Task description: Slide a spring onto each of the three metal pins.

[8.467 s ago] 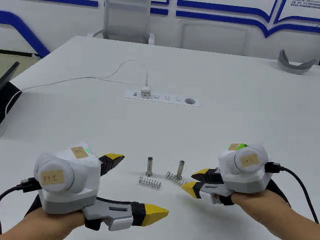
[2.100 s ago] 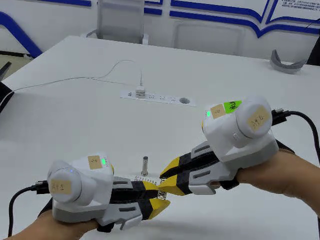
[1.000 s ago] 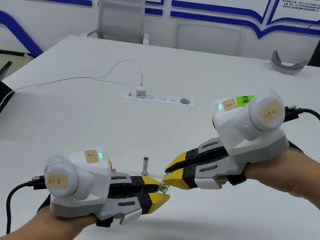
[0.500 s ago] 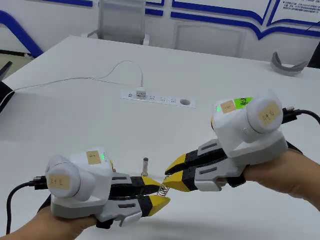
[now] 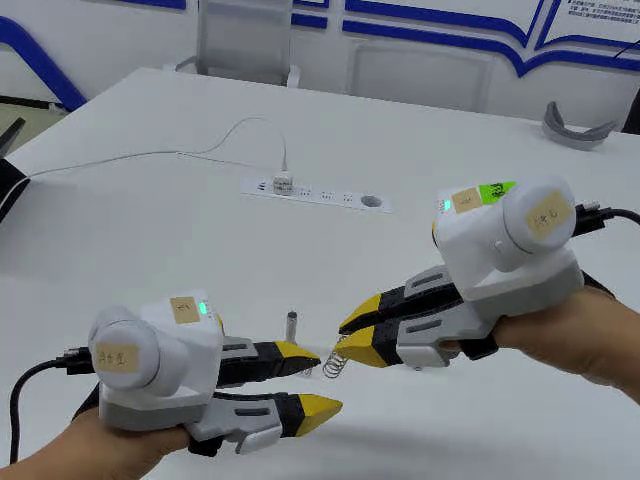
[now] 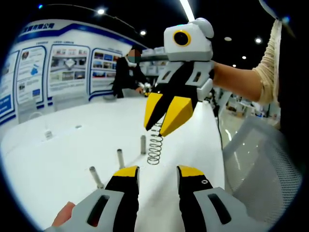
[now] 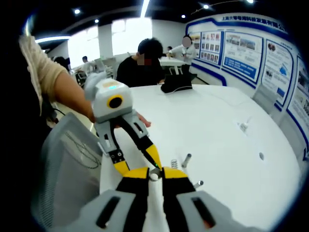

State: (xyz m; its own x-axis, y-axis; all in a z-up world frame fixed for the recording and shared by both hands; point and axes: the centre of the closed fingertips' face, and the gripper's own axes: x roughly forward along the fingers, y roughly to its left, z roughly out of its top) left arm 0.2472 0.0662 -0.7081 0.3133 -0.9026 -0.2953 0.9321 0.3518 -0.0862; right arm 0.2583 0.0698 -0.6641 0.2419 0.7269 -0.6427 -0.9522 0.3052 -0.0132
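My right gripper is shut on the top end of a small steel spring, which hangs from its yellow tips just above the white table. In the left gripper view the right gripper comes down from above with the spring dangling. Behind it three bare metal pins stand in a row. My left gripper is open, its jaws to either side of and below the spring, not touching it. One pin stands just behind the left jaws. A second coil shows beside a pin.
A white power strip with a plugged-in cable lies mid-table. A grey curved object rests at the far right corner, and a chair stands behind the table. People sit at other tables in the right gripper view.
My left gripper's jaws have opened and no longer meet at the spring. The right gripper keeps the spring and has risen slightly up and right.
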